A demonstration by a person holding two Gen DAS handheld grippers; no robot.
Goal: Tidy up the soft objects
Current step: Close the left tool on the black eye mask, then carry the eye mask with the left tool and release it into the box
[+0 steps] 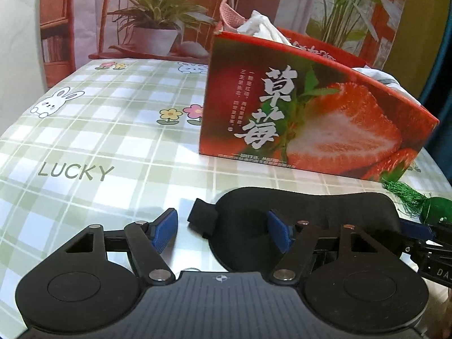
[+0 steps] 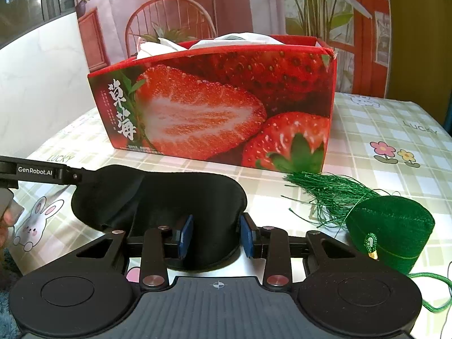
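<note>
Nearest in the right wrist view, the right gripper (image 2: 216, 236) is seen partly closed, its two blue pads set at either side of the lower lobe of a black eye mask (image 2: 158, 200). Whether the pads actually press the fabric cannot be told. The mask is made of smooth, matte black cloth, padded and gently domed, with a curved outline and a narrow seamed edge. It lies flat on the checked tablecloth (image 1: 84, 141), which is printed with rabbits, flowers and the word LUCKY.

In the left wrist view, the left gripper (image 1: 223, 233) is held fairly wide open. Its left pad stands over bare cloth, while its right pad rests over the mask's body. The mask's short black strap (image 1: 202, 219) is seen between the pads, ungripped.

Just right of the mask, a green velvet pouch (image 2: 391, 227) with a loose green tassel (image 2: 325, 188) is laid on the cloth.

Behind these, an open strawberry-printed box (image 2: 226, 107) is stood, with white fabric (image 2: 226, 41) showing above its rim.
</note>
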